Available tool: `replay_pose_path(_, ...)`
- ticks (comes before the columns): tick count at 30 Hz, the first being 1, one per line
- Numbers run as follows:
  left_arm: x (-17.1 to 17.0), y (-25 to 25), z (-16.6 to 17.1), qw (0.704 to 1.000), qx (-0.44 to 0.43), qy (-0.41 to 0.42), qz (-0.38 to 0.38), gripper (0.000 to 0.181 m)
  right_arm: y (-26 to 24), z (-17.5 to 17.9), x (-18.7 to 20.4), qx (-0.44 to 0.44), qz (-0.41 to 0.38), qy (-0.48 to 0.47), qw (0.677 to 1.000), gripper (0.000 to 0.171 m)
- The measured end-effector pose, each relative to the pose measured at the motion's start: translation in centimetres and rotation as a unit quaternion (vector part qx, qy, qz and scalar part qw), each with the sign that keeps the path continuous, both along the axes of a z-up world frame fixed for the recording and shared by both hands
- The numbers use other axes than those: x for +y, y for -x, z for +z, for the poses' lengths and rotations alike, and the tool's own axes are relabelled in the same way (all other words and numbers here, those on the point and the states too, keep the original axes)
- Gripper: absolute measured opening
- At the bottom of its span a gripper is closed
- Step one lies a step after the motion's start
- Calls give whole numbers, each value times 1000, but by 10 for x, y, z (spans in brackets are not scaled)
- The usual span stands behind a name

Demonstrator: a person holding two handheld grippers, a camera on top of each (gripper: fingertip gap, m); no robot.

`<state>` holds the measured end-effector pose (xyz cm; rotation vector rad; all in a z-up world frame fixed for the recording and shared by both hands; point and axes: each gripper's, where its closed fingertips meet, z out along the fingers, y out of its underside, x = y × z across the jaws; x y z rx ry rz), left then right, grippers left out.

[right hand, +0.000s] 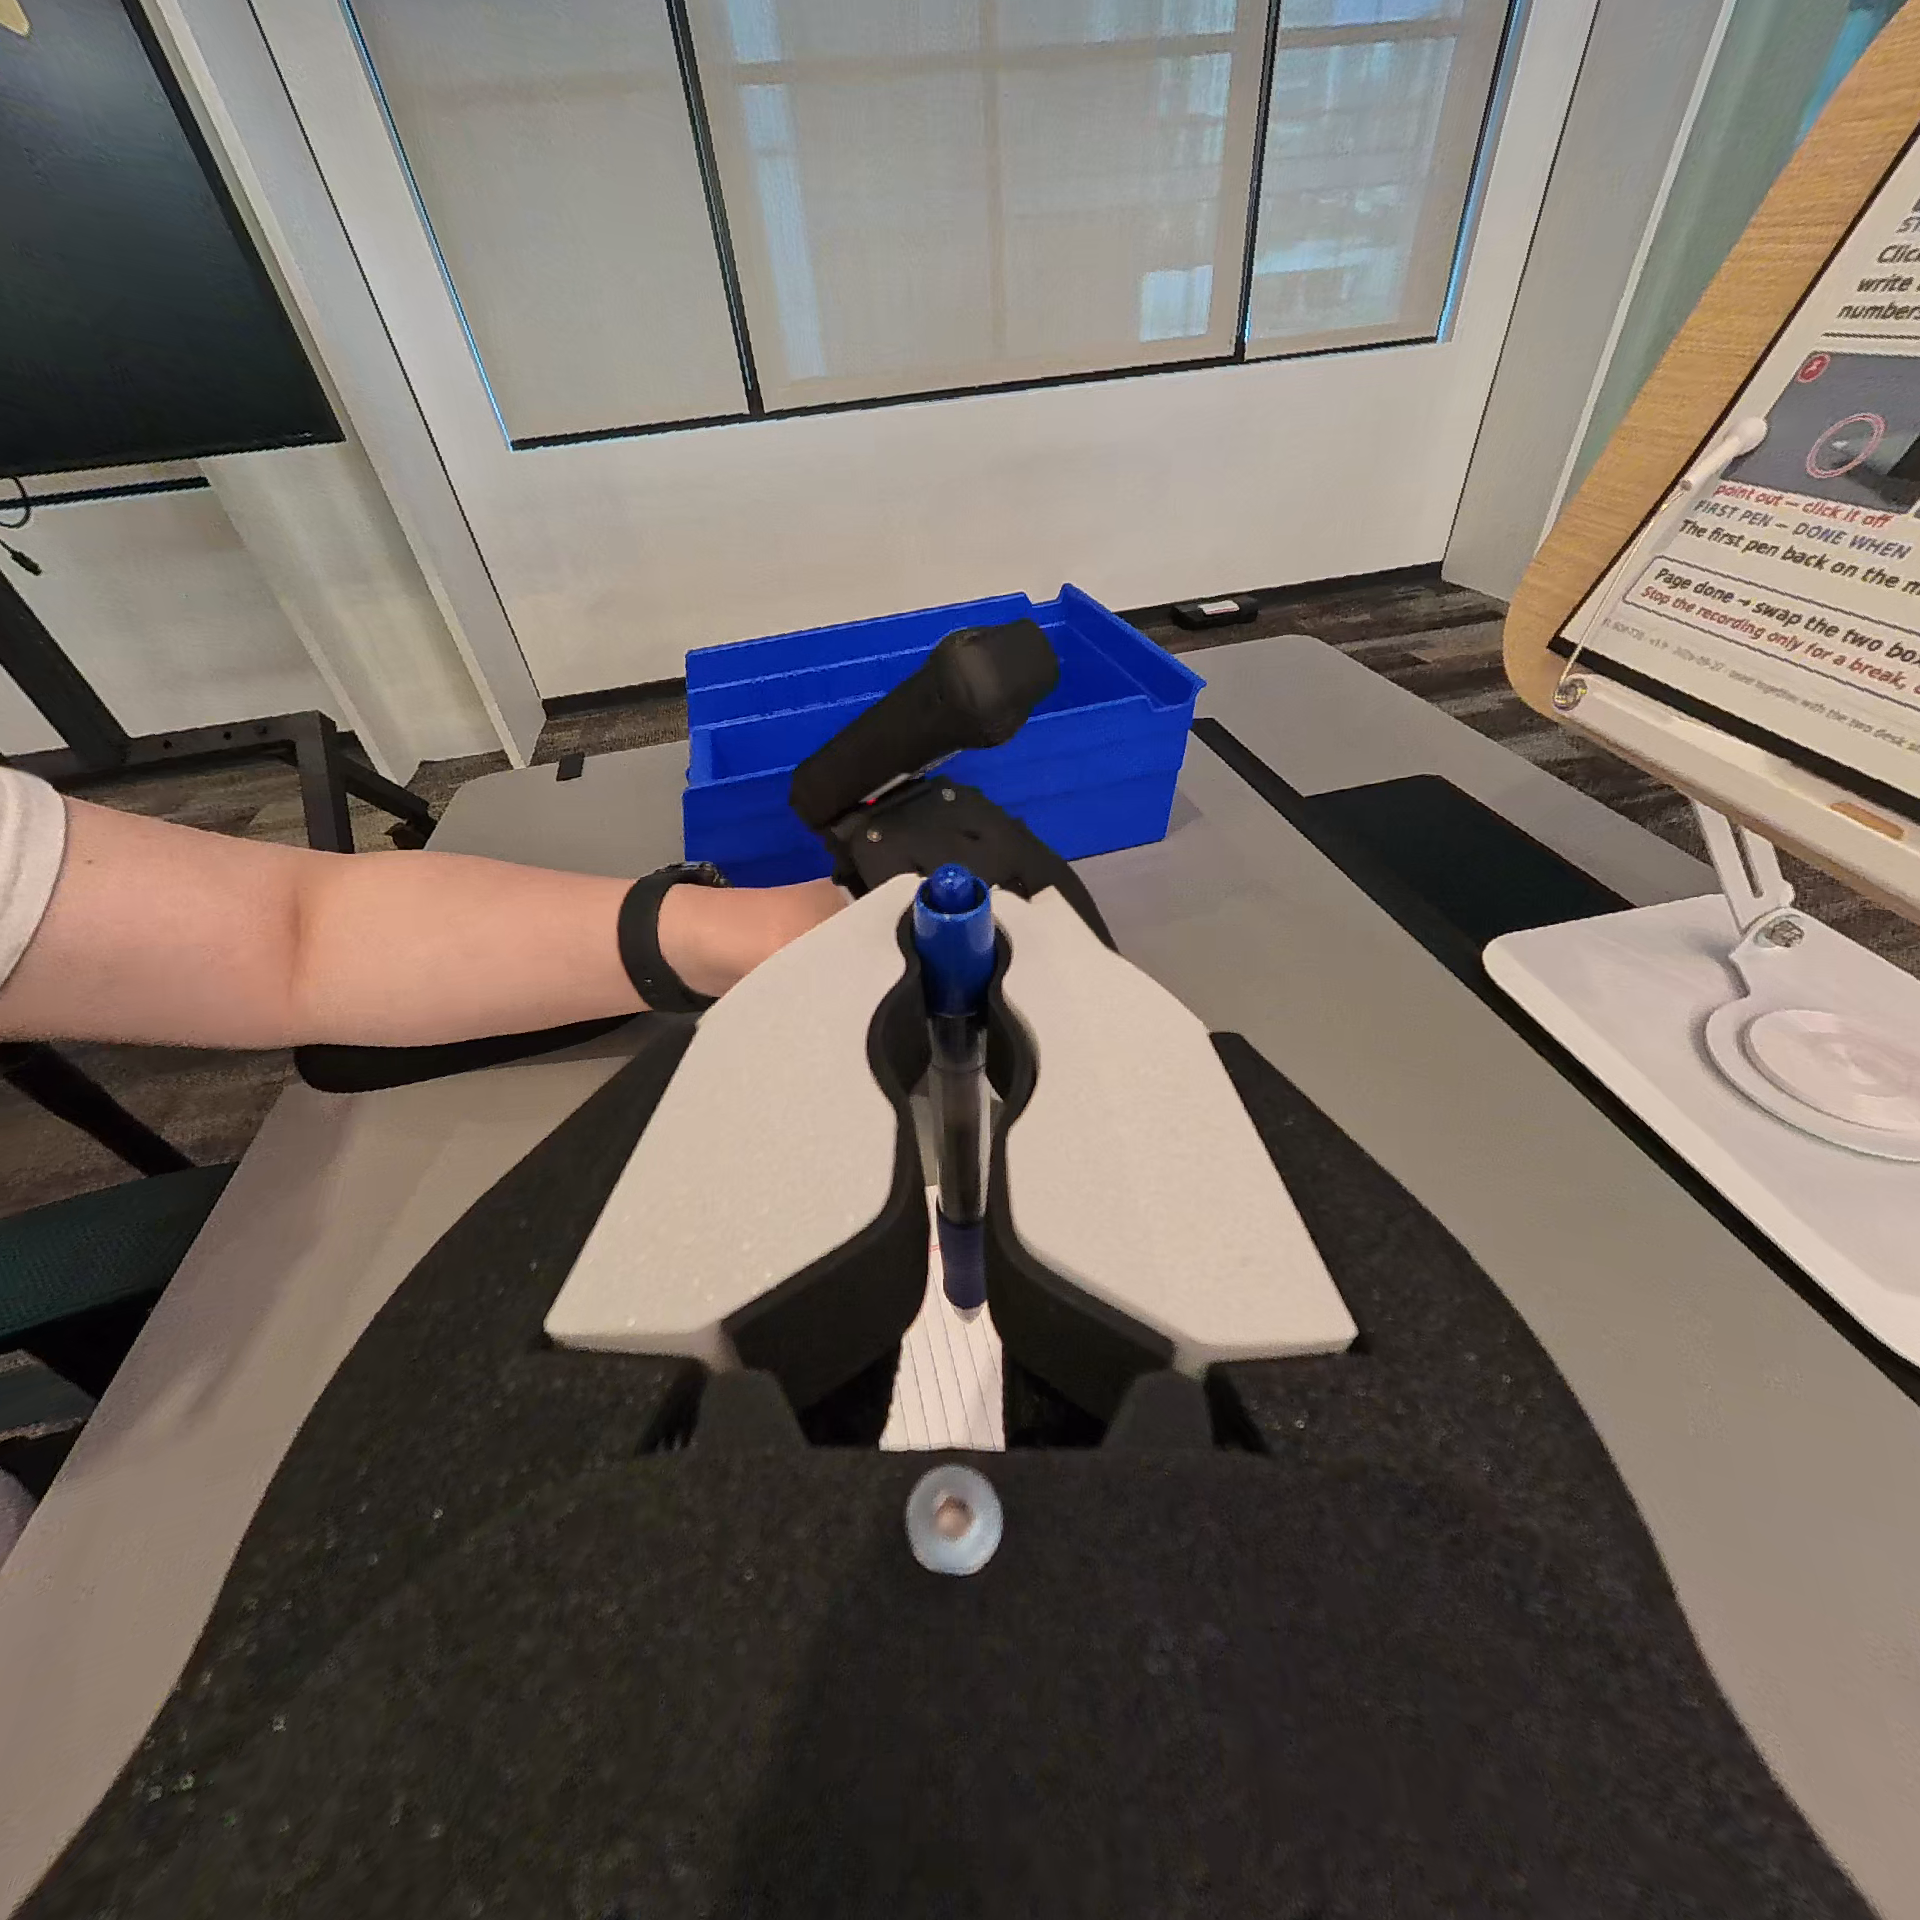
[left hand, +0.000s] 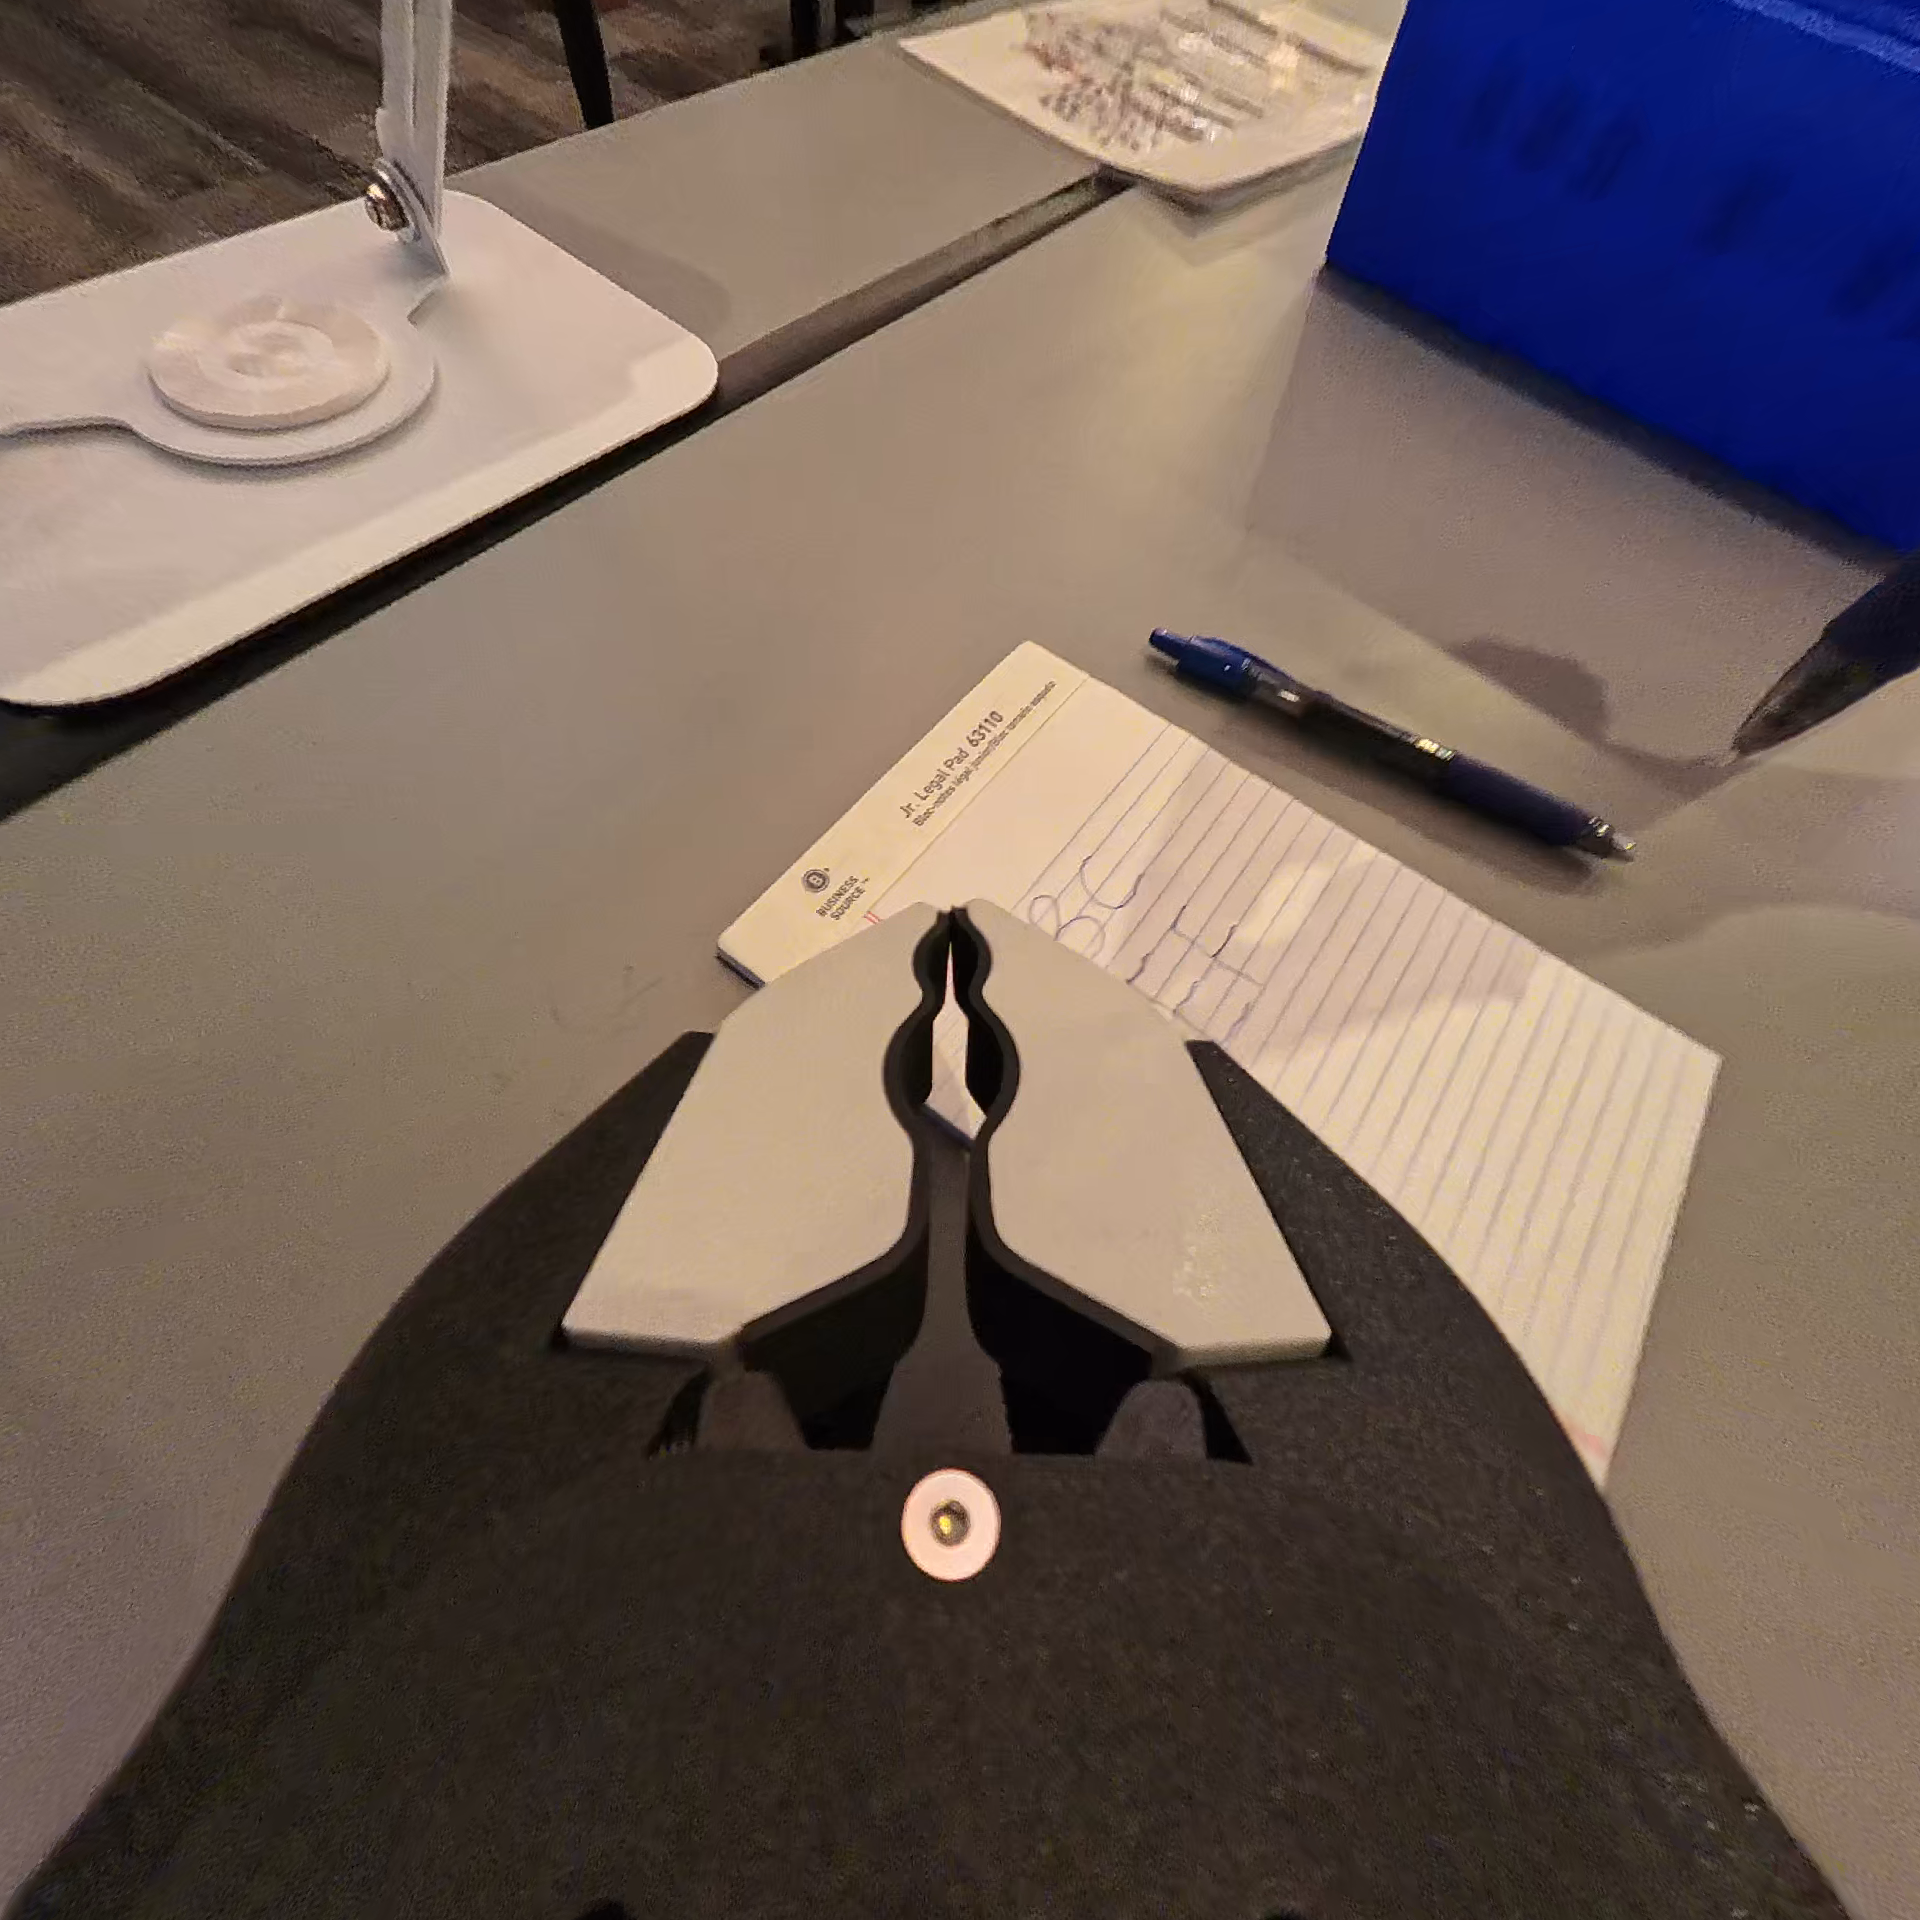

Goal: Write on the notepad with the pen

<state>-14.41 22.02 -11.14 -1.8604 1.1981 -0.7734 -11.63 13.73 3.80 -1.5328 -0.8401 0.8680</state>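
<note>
A lined white notepad point(left hand: 1403, 1049) lies on the grey table point(left hand: 520, 831), with some blue pen marks near its top. My left gripper point(left hand: 953, 916) is shut and empty, its tips over the pad's top left corner. My right gripper point(right hand: 953, 920) is shut on a blue pen point(right hand: 956, 1122), held upright with its tip pointing down over the lined paper point(right hand: 940, 1392); I cannot tell if the tip touches. That pen's tip point(left hand: 1808, 691) shows at the right edge of the left wrist view. The left gripper point(right hand: 925, 727), held by a person's hand, shows farther off.
A second blue pen point(left hand: 1392, 743) lies on the table just beyond the pad. A blue bin point(left hand: 1662, 229) stands behind it, also seen in the right wrist view point(right hand: 1091, 748). A white stand base point(left hand: 312, 447) sits left, and its board with a printed sheet point(right hand: 1766, 499) shows on the right. A laminated sheet point(left hand: 1143, 94) lies far back. One gripper's finger ends stand about 20 centimeters off the other's.
</note>
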Motion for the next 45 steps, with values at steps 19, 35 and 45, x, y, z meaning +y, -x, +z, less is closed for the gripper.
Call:
replay_pose_path(19, 12, -18, -14, 997, 58, 17, -49, 7, -8, 7, 3, -17, -2, -3, 1000, 5)
replay_pose_path(35, 15, -8, -36, 995, 94, 11, -42, 0, -6, -3, 6, -22, 2, 10, 1000, 5)
replay_pose_path(45, 8, -11, -33, 995, 82, 27, -56, 2, -7, -4, 6, -23, 4, 14, 1000, 5)
